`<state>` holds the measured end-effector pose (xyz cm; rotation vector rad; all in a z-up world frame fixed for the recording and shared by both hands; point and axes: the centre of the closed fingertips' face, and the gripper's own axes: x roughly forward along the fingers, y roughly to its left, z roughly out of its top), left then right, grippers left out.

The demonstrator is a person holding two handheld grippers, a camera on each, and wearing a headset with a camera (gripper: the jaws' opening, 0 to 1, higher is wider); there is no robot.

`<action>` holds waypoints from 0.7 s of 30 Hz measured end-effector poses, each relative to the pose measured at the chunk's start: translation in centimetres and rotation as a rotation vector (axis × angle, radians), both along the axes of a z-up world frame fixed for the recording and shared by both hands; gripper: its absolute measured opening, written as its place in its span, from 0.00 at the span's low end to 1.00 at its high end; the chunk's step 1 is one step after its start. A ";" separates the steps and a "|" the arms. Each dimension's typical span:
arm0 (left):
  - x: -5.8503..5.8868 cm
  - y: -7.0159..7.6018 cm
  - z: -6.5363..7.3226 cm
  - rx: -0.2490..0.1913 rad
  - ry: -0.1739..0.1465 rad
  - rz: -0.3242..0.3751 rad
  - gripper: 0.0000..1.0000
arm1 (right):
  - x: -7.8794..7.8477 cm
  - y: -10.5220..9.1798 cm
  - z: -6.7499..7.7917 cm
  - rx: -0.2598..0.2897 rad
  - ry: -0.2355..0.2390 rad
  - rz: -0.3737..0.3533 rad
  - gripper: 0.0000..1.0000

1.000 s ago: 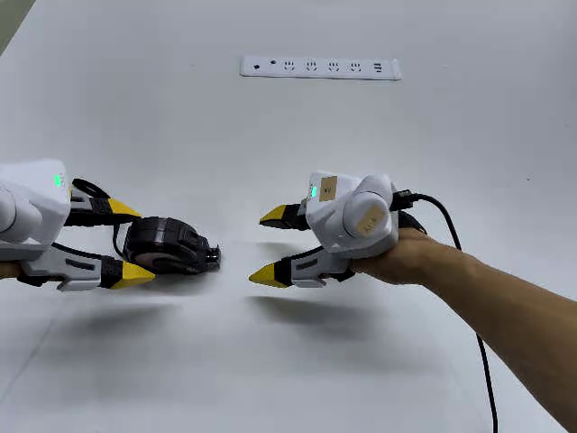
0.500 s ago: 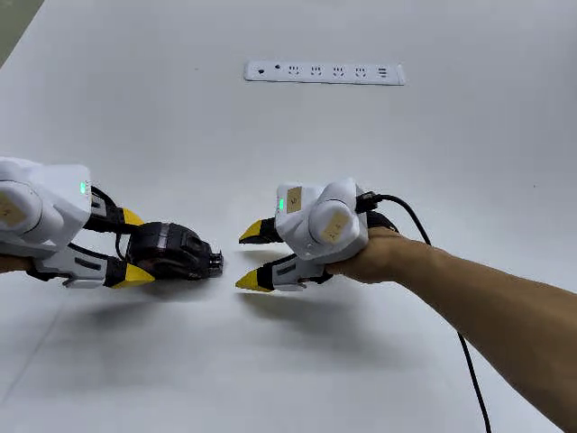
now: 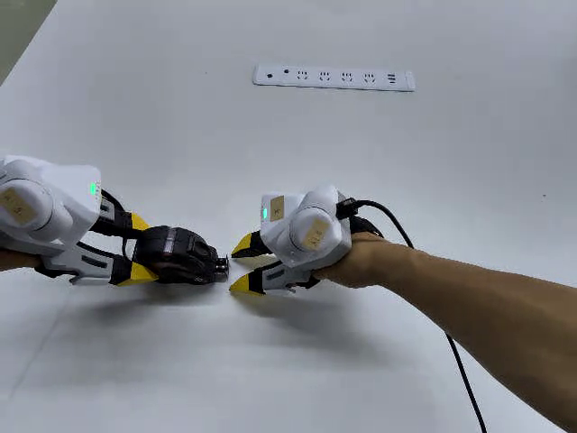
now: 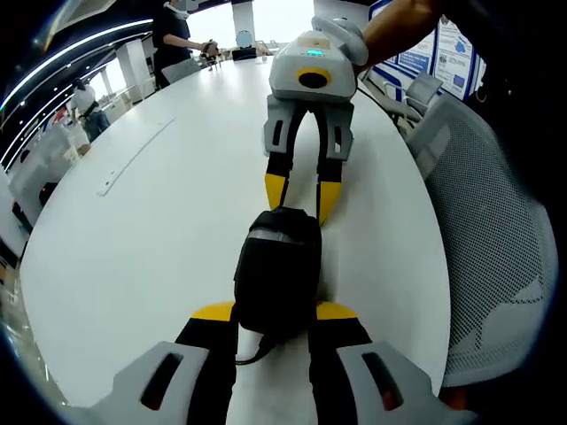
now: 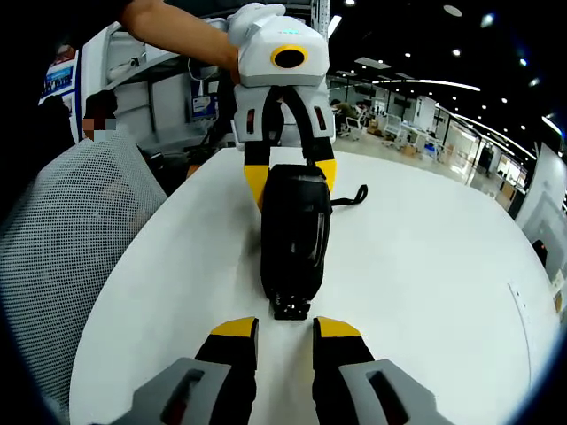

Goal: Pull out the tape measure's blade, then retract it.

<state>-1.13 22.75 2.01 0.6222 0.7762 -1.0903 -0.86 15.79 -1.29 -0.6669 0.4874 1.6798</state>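
A black tape measure (image 3: 176, 255) lies low over the white table (image 3: 270, 144), with my left gripper (image 3: 137, 248) shut on its body from the left. Its blade hook (image 3: 219, 266) points right. My right gripper (image 3: 241, 265) faces it, open, its yellow tips level with the hook's end. In the left gripper view the tape measure (image 4: 279, 274) sits between my left gripper (image 4: 275, 312) jaws, and the right gripper (image 4: 306, 190) stands just beyond it. The right gripper view has the hook (image 5: 291, 310) right in front of my right gripper (image 5: 285, 329).
A white power strip (image 3: 334, 77) lies far back on the table. A black cable (image 3: 451, 343) trails from the right gripper toward the near edge. A grey mesh chair (image 4: 487, 230) stands beside the table. A black strap (image 5: 350, 195) hangs off the tape measure.
My right gripper has moved left until its tips reach the tape measure's hook, and its jaws have narrowed somewhat. The left gripper has shifted slightly right and keeps its hold.
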 end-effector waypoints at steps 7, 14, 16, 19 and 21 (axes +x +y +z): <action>0.0 0.0 0.0 -0.008 0.004 -0.002 0.24 | 0.1 0.8 -0.1 0.006 0.004 -0.003 0.17; 0.0 0.0 -0.1 -0.009 0.006 -0.002 0.24 | 0.0 1.4 -0.2 0.015 0.008 -0.010 0.14; -0.1 0.1 -0.1 -0.010 0.006 -0.002 0.24 | 0.1 1.5 -0.2 0.014 0.010 -0.016 0.13; -0.1 0.1 -0.2 -0.012 0.007 0.000 0.24 | 0.0 1.4 -0.2 0.016 0.012 -0.014 0.13; -0.1 0.1 -0.2 -0.011 0.008 0.000 0.24 | 0.0 1.4 -0.2 0.018 0.009 -0.011 0.12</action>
